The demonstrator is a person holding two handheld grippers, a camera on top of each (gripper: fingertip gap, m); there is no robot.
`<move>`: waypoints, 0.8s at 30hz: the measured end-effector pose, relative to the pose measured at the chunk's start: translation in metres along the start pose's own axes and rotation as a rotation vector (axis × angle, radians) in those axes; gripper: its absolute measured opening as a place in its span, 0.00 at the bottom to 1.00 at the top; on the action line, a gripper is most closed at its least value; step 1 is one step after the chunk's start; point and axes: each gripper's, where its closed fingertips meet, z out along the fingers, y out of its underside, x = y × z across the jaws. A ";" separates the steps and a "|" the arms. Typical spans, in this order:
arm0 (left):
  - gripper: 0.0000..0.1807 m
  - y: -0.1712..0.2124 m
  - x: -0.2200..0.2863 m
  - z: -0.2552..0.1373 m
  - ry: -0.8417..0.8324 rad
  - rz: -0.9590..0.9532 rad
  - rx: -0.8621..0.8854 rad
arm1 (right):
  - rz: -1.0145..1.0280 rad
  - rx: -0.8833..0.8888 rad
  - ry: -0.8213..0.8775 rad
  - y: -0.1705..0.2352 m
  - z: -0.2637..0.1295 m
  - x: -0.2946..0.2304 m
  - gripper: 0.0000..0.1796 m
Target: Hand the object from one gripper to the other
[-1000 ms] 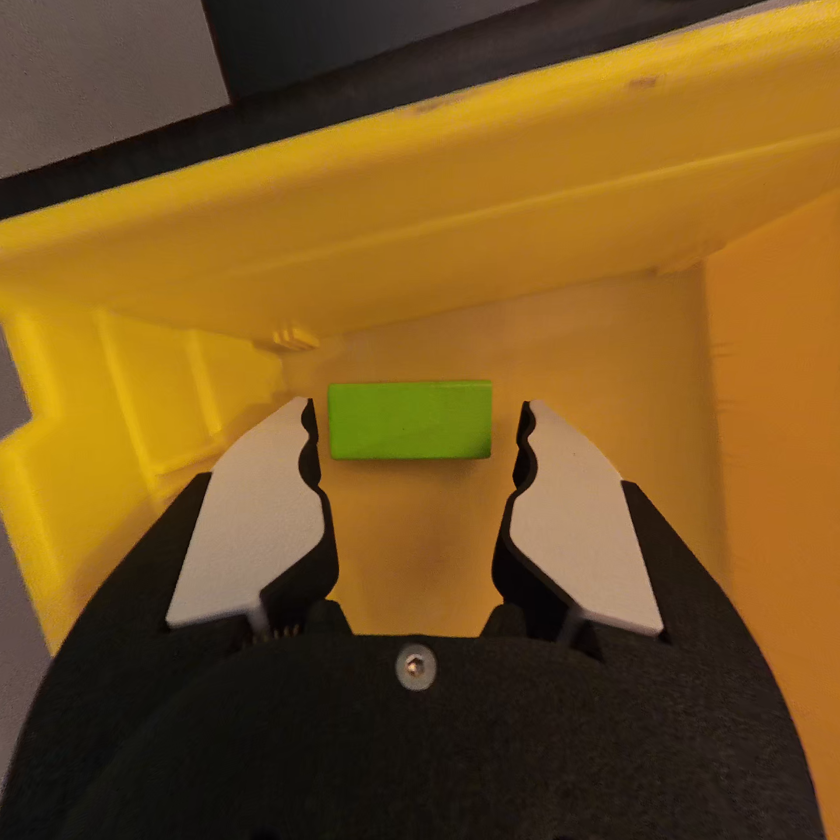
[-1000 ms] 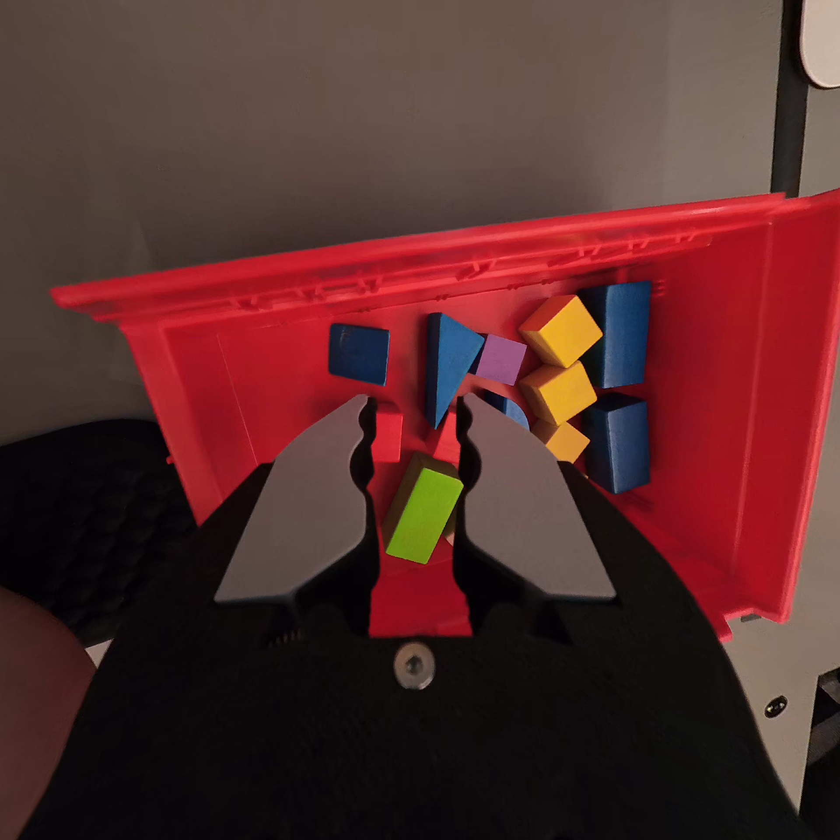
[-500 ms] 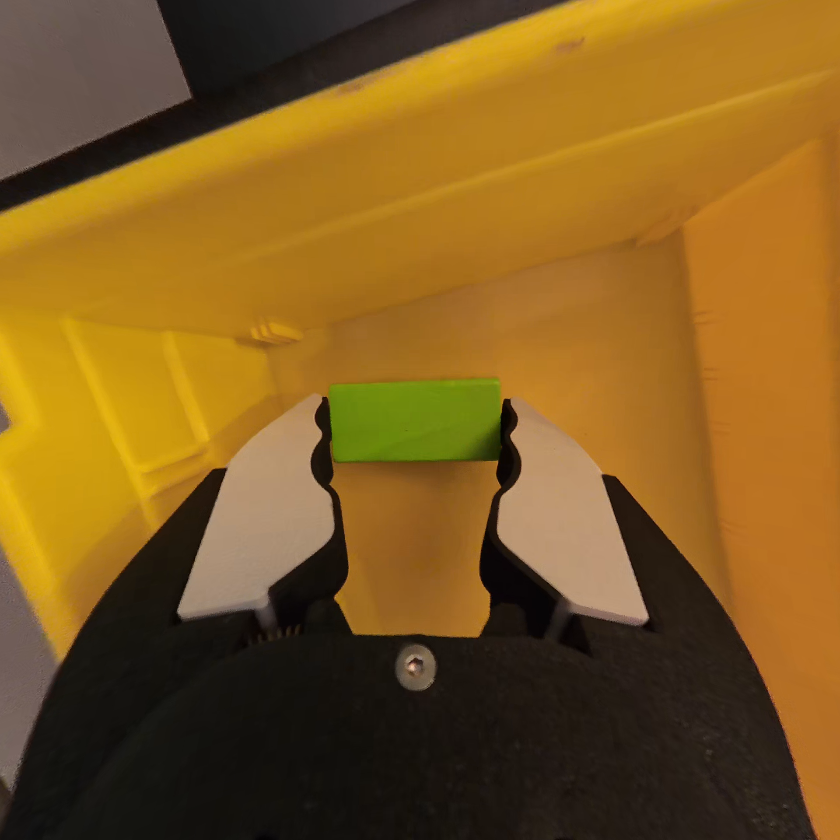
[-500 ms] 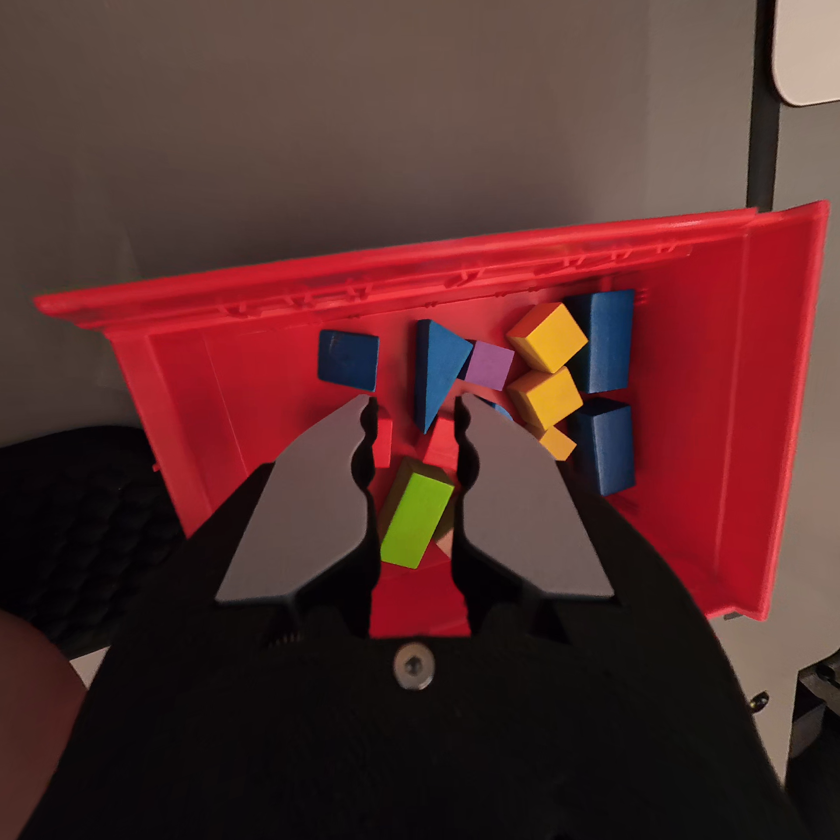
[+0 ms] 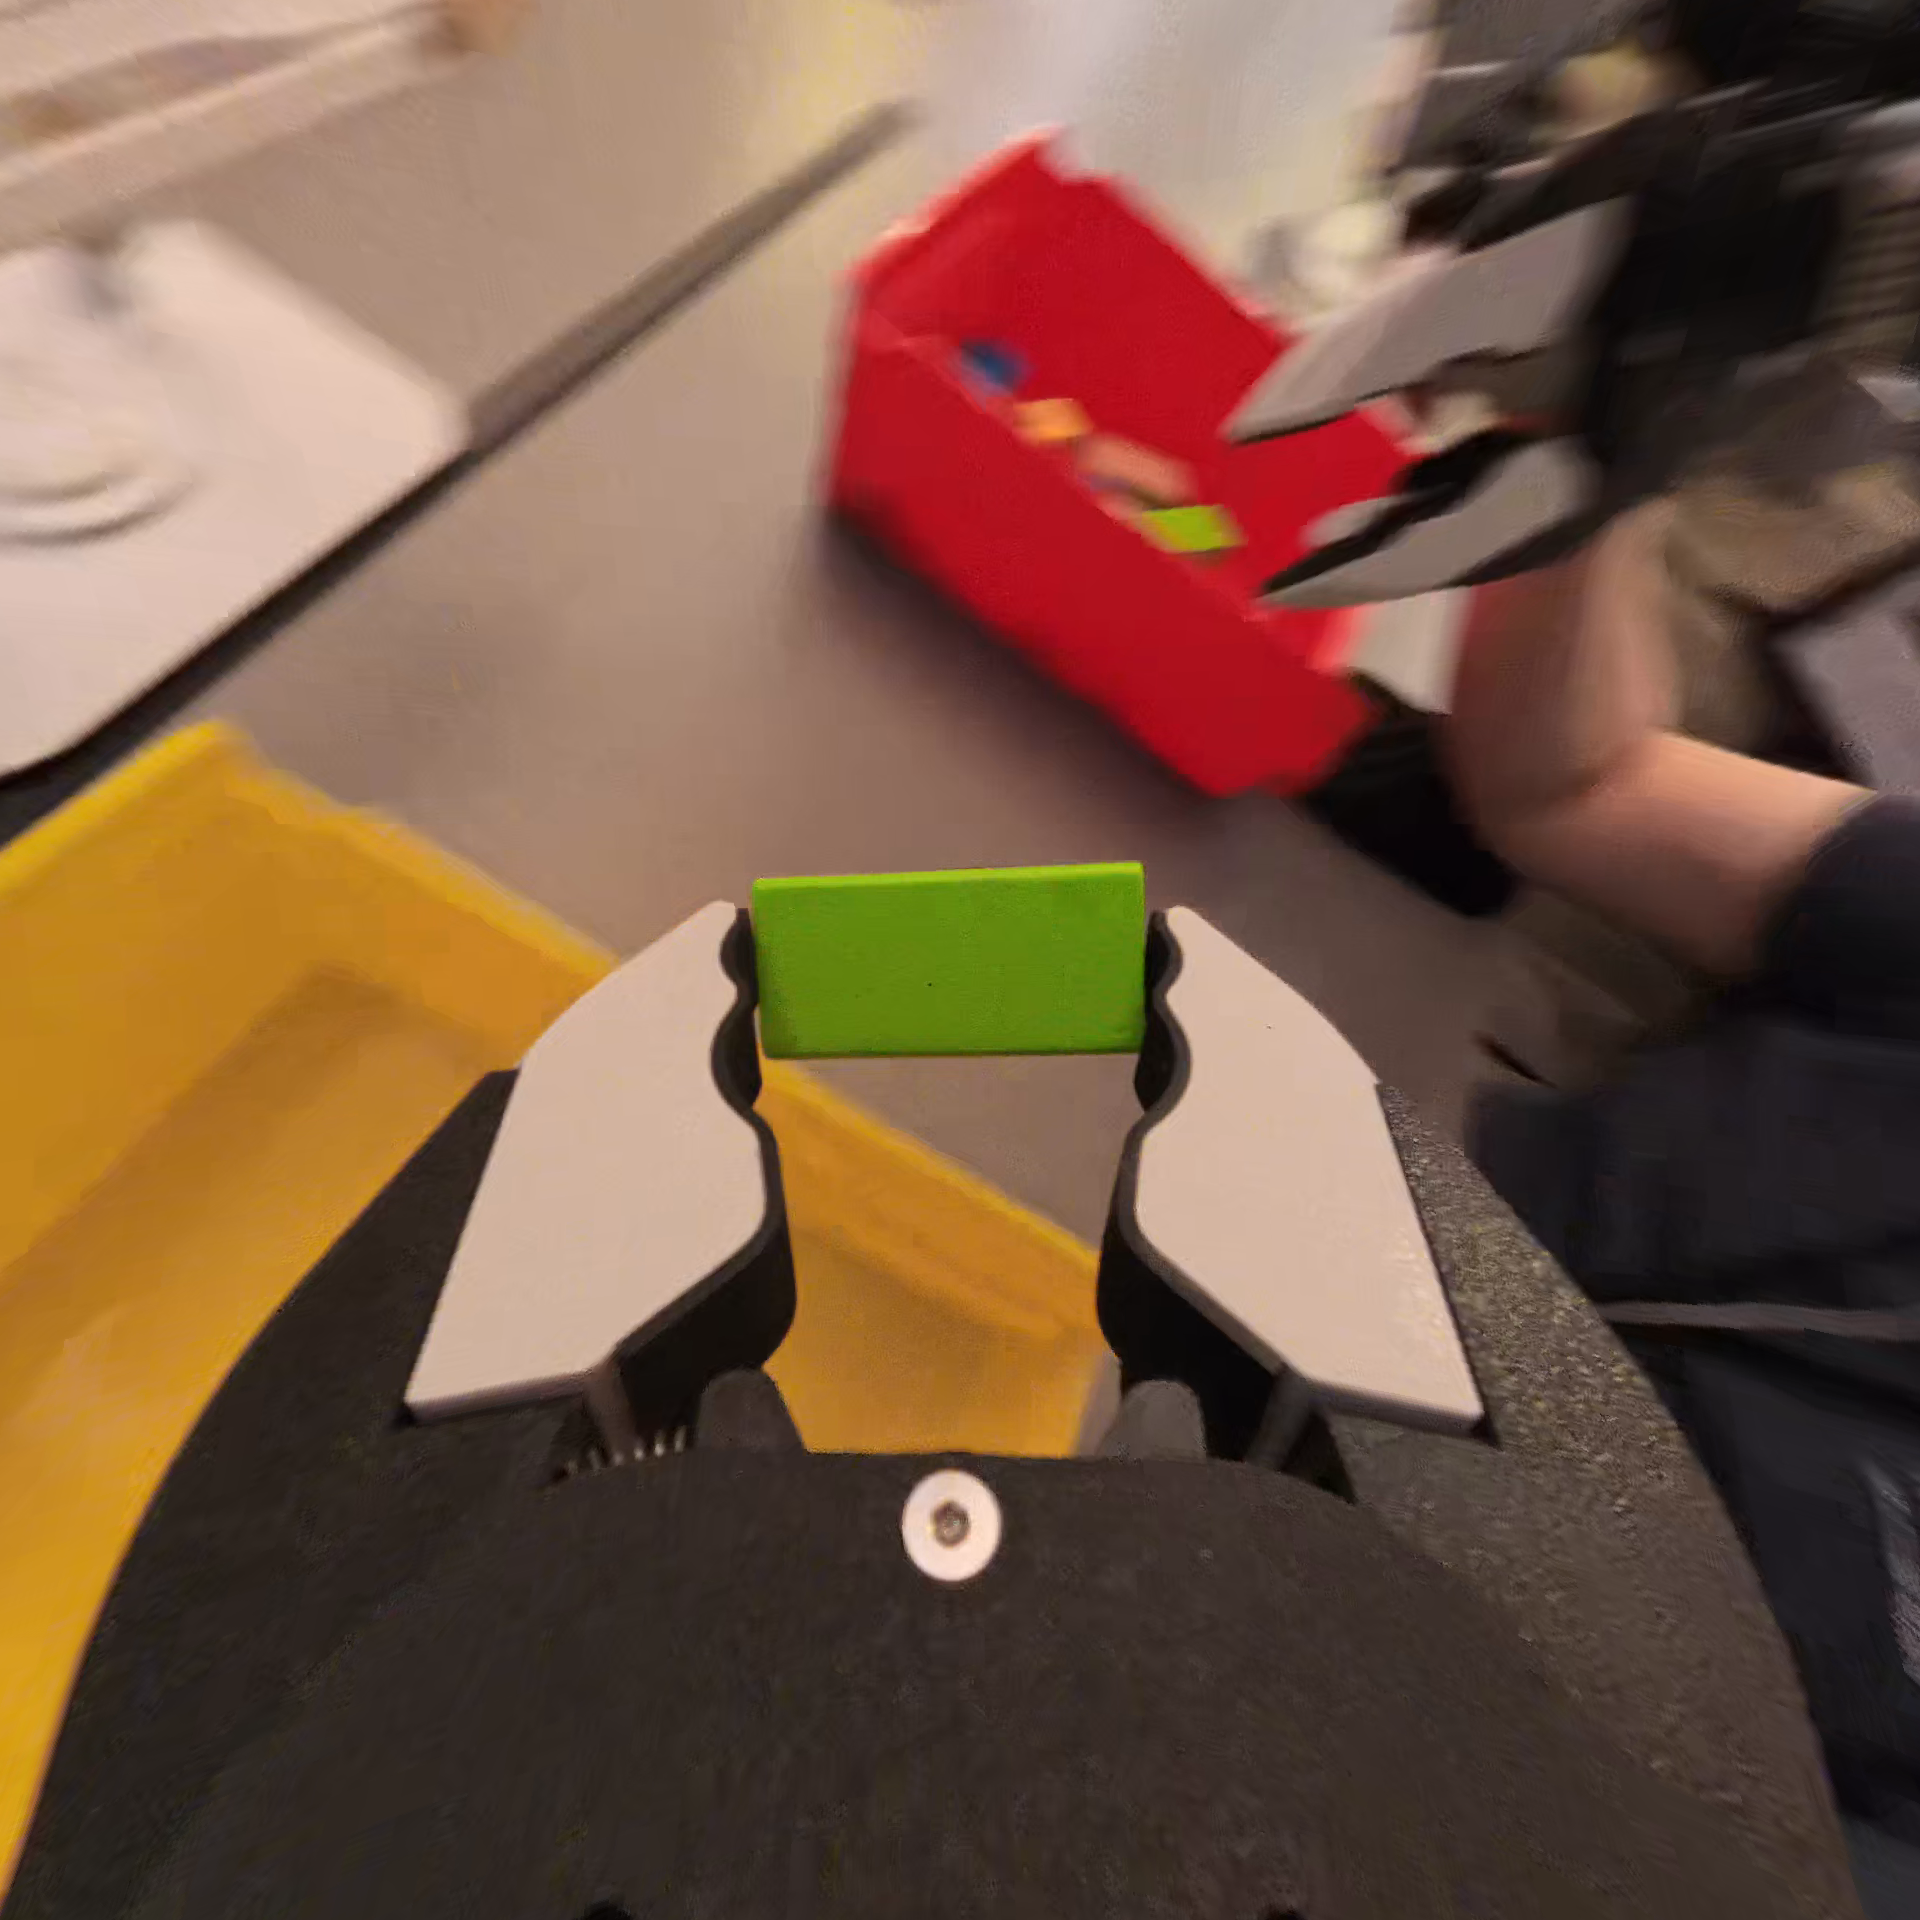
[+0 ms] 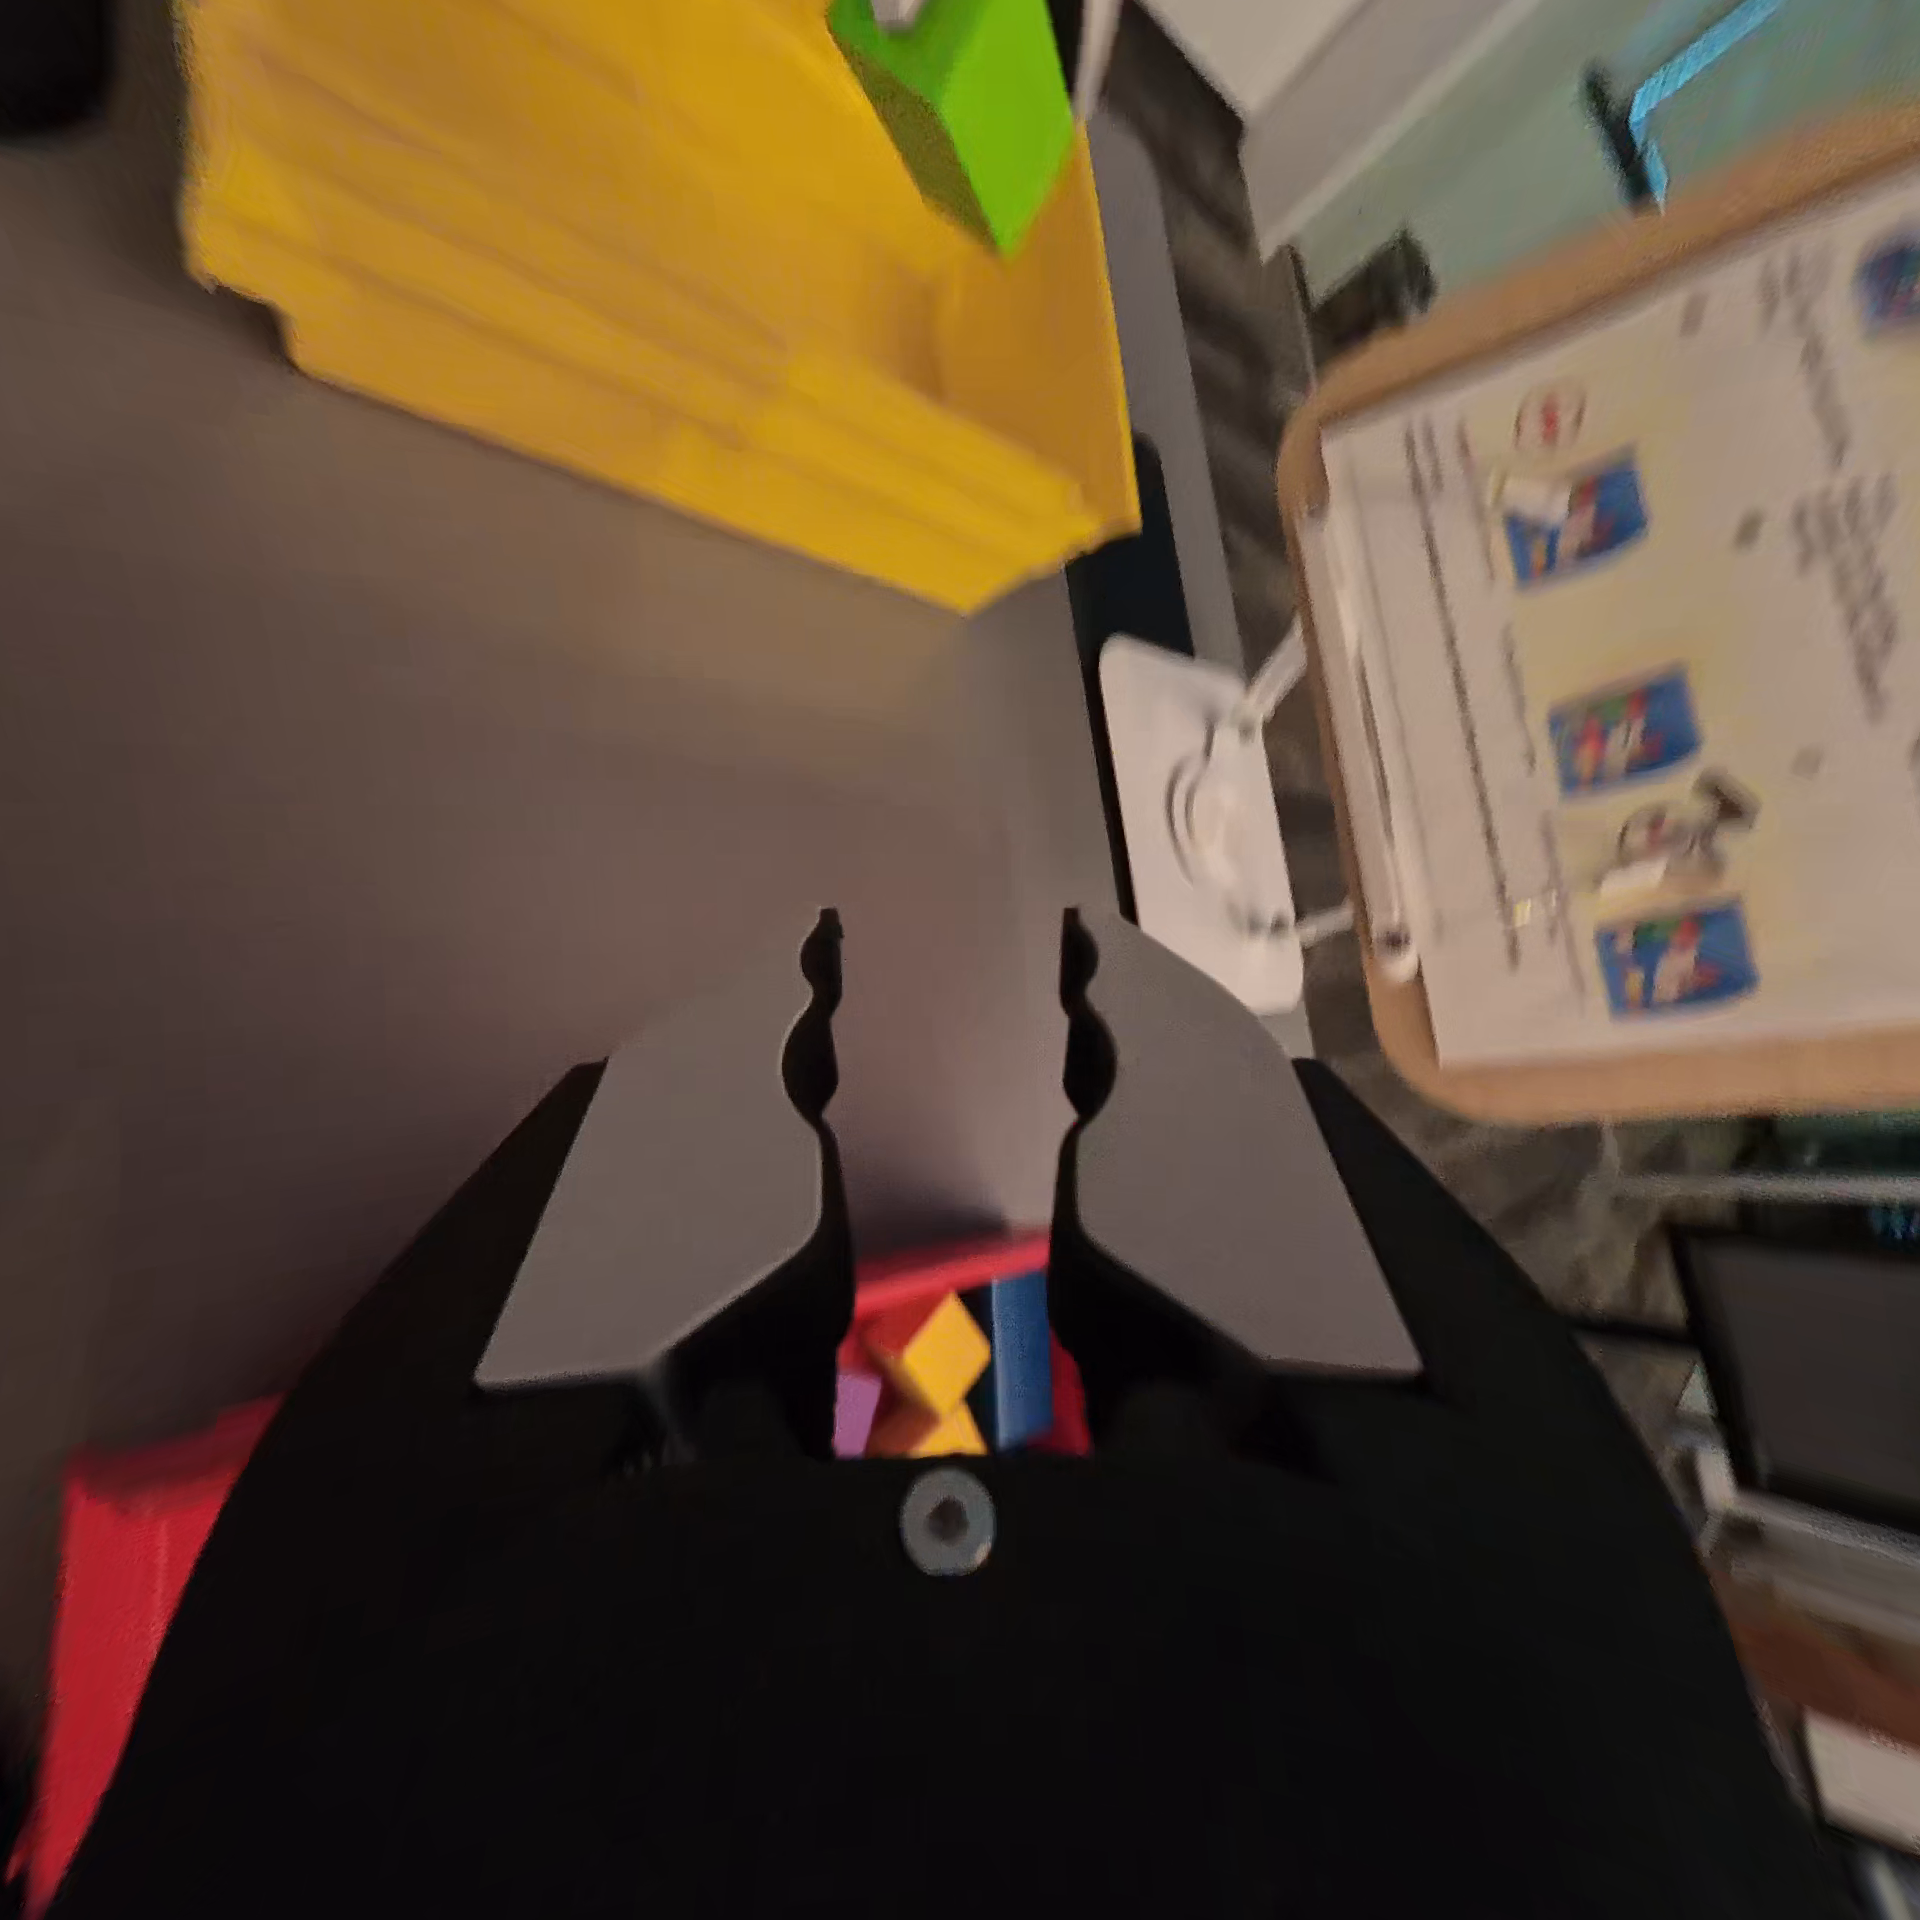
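My left gripper [image 5: 948, 966] is shut on a flat green block [image 5: 948, 961], holding it by its short ends above the table, past the near corner of the yellow bin [image 5: 208, 1039]. The same green block [image 6: 977, 114] shows at the top of the right wrist view, over the yellow bin [image 6: 623, 291]. My right gripper [image 6: 945, 935] is open and empty, raised above the red bin [image 6: 114, 1579]. It also shows blurred at the upper right of the left wrist view [image 5: 1340, 499], jaws apart, over the red bin [image 5: 1049, 540].
The red bin holds several coloured blocks [image 6: 940, 1371], among them another green block [image 5: 1190, 528]. A white plate-like stand [image 6: 1205, 821] and a board with printed sheets [image 6: 1621, 623] lie beyond the table. A person's forearm [image 5: 1621, 790] is at the right.
My left gripper closed on the green block and lifted it out of the yellow bin. My right gripper rose from the red bin, swung toward the yellow bin and stayed empty.
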 end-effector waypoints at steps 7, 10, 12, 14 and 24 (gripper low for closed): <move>0.39 0.005 0.109 0.022 0.430 0.172 -0.100 | -0.222 0.381 0.046 -0.103 -0.015 -0.037 0.24; 0.39 0.009 0.131 0.029 0.510 0.200 -0.131 | -0.290 0.388 0.052 -0.116 -0.018 -0.049 0.23; 0.39 0.011 0.139 0.034 0.520 0.216 -0.149 | -0.302 0.405 0.032 -0.122 -0.019 -0.057 0.23; 0.39 0.013 0.143 0.039 0.523 0.226 -0.166 | -0.293 0.434 0.005 -0.128 -0.018 -0.063 0.23; 0.39 0.010 0.148 0.040 0.521 0.230 -0.163 | -0.291 0.422 -0.005 -0.126 -0.007 -0.066 0.19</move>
